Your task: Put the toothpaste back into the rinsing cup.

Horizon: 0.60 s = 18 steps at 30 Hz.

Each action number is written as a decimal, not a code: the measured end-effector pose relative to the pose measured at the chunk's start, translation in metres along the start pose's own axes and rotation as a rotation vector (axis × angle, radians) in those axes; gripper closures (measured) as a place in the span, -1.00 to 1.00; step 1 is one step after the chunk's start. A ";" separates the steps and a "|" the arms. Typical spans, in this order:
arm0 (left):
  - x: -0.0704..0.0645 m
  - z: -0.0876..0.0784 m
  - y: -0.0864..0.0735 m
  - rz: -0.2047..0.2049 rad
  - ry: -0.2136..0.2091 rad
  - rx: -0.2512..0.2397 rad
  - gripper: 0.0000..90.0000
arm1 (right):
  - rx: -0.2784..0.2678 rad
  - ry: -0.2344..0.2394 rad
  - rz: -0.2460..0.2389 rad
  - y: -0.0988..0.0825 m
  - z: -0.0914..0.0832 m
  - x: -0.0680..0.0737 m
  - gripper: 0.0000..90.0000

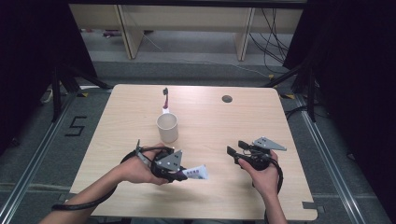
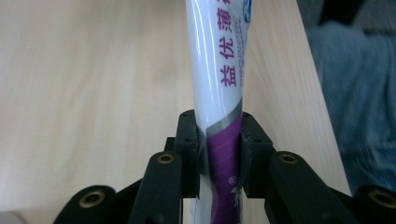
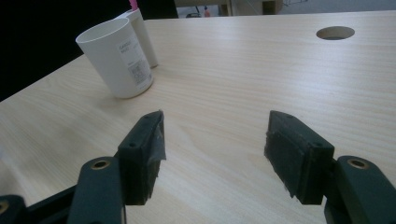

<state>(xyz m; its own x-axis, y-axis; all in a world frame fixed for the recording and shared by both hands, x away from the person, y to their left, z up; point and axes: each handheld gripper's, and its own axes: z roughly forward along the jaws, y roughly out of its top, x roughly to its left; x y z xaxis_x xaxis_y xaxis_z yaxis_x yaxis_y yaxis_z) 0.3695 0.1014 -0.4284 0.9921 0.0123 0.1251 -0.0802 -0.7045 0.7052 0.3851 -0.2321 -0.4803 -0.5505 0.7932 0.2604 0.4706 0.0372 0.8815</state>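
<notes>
- Your left gripper is pinching a toothpaste tube: both pads press on its purple lower part, and the white printed length runs straight out ahead of the gripper.
- From above, that left gripper sits over the near part of the bench, with the toothpaste tube sticking out sideways from it toward your right hand.
- Your right gripper is spread wide with nothing between its pads, just bare bench below it.
- In the high view the right gripper is well apart from the left one, across the near half of the bench.
- Beyond the left gripper stands a white cup, upright; from the right gripper it is ahead and off to the left.
- Just behind the cup is a toothbrush, lying on the bench, its far end dark.
- Farthest out, ahead of the right gripper, is a round hole in the bench.
</notes>
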 end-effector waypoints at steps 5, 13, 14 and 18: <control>0.007 -0.011 -0.005 -0.059 0.062 -0.127 0.62 | 0.000 -0.012 -0.014 0.000 -0.001 -0.001 -0.15; 0.017 -0.026 -0.013 -0.179 0.173 -0.321 0.62 | 0.005 -0.014 -0.021 0.000 0.000 -0.001 -0.15; 0.019 -0.028 -0.014 -0.202 0.198 -0.353 0.62 | 0.007 -0.006 -0.013 0.000 0.000 -0.001 -0.15; 0.023 -0.034 -0.017 -0.252 0.271 -0.427 0.63 | 0.010 -0.008 0.010 -0.001 0.000 0.000 -0.15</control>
<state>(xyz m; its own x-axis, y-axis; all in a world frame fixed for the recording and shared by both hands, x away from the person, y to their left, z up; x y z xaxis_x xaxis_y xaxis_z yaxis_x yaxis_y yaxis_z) 0.3901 0.1377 -0.4144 0.9299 0.3642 0.0512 0.0679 -0.3069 0.9493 0.3842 -0.2319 -0.4815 -0.5401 0.7985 0.2659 0.4831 0.0355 0.8748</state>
